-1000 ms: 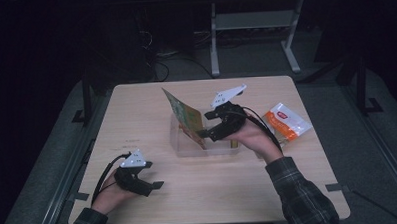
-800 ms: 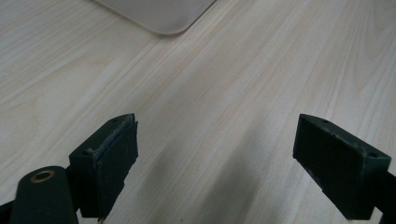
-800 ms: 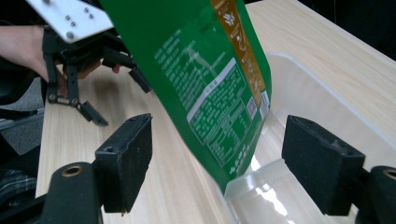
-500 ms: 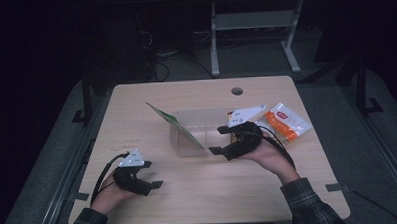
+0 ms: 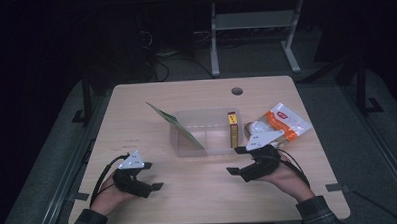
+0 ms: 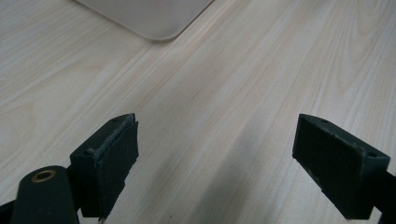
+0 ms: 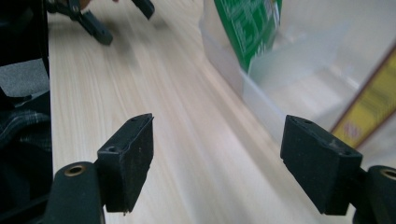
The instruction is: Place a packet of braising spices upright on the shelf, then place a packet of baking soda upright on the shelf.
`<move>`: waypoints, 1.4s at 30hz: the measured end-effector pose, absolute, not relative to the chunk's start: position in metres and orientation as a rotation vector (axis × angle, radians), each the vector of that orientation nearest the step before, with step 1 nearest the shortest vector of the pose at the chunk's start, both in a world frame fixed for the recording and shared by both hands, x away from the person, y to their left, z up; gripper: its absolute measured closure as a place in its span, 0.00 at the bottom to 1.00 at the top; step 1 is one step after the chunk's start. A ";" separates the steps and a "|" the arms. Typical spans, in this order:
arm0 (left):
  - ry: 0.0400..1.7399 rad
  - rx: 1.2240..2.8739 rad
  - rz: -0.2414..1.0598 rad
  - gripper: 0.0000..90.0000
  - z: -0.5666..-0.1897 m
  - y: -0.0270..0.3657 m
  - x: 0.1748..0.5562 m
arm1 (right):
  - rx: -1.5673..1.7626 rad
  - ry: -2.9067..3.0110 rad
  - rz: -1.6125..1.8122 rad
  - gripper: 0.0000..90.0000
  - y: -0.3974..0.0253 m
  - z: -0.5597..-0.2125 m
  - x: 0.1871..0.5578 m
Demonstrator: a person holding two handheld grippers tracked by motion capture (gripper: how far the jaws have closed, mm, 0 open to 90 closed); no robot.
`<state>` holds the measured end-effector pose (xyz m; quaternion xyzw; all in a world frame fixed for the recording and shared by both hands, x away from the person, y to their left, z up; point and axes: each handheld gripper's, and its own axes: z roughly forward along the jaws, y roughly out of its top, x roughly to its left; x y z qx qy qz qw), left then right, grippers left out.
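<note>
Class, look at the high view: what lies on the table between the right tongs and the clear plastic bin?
Nothing: only bare wooden table separates the right tongs from the clear bin, as the high view shows.

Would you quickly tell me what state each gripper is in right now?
Left gripper: open, holding nothing, over the table.
Right gripper: open, holding nothing, near the clear container.

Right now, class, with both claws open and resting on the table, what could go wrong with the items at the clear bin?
1. The green packet leans tilted over the left wall of the clear bin; it could slide out or tip onto the table.
2. The right claw sits close to the bin's front right corner; a careless move might nudge the bin.
3. The orange snack bag lies beside the right hand, easily brushed.
</note>
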<state>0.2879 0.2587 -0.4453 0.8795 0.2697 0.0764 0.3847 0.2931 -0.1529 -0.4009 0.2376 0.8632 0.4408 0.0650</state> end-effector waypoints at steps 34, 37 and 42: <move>0.687 2.247 0.182 0.16 -0.450 0.258 0.286 | 1.201 2.317 1.072 0.69 -0.228 -0.437 0.367; 0.685 2.250 0.184 0.16 -0.450 0.259 0.287 | 1.218 2.307 1.060 0.81 -0.226 -0.438 0.376; 0.691 2.249 0.179 0.16 -0.451 0.259 0.287 | 1.246 2.280 1.034 0.99 -0.227 -0.441 0.388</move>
